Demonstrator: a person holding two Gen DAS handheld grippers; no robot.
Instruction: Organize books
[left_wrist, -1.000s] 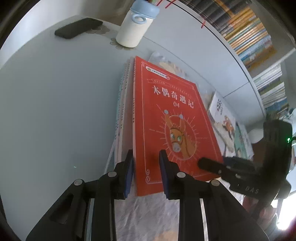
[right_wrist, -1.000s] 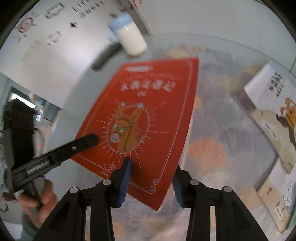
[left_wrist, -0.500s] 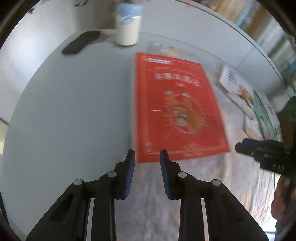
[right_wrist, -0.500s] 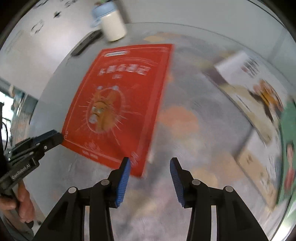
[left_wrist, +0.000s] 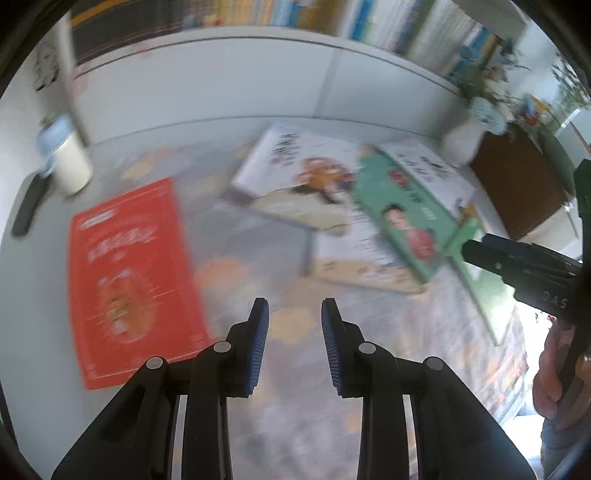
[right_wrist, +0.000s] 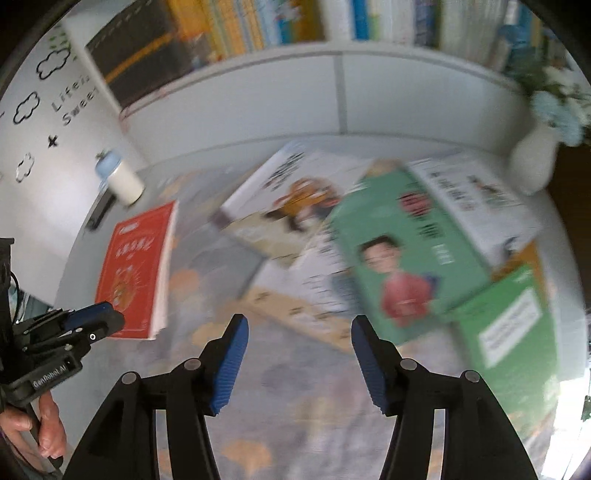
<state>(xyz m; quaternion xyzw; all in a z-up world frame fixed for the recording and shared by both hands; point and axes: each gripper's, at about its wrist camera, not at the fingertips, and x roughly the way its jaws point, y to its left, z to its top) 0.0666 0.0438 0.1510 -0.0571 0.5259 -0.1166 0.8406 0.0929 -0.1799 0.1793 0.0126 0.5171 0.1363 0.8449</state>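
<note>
Your left gripper (left_wrist: 294, 343): jaws narrowly parted, empty, angled down. Your right gripper (right_wrist: 299, 362): jaws opening, empty, angled down.

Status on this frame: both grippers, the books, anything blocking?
Left gripper open, empty. Right gripper empty, jaws opening. Red paperback book flat on table, released; green picture book atop loose pile. Nothing blocking.

Bare patterned desk (right_wrist: 295, 387) lies open between the red book (right_wrist: 133, 273) and the overlapping books (right_wrist: 399, 258); a bottle (right_wrist: 123, 179) blocks the far-left corner.
</note>
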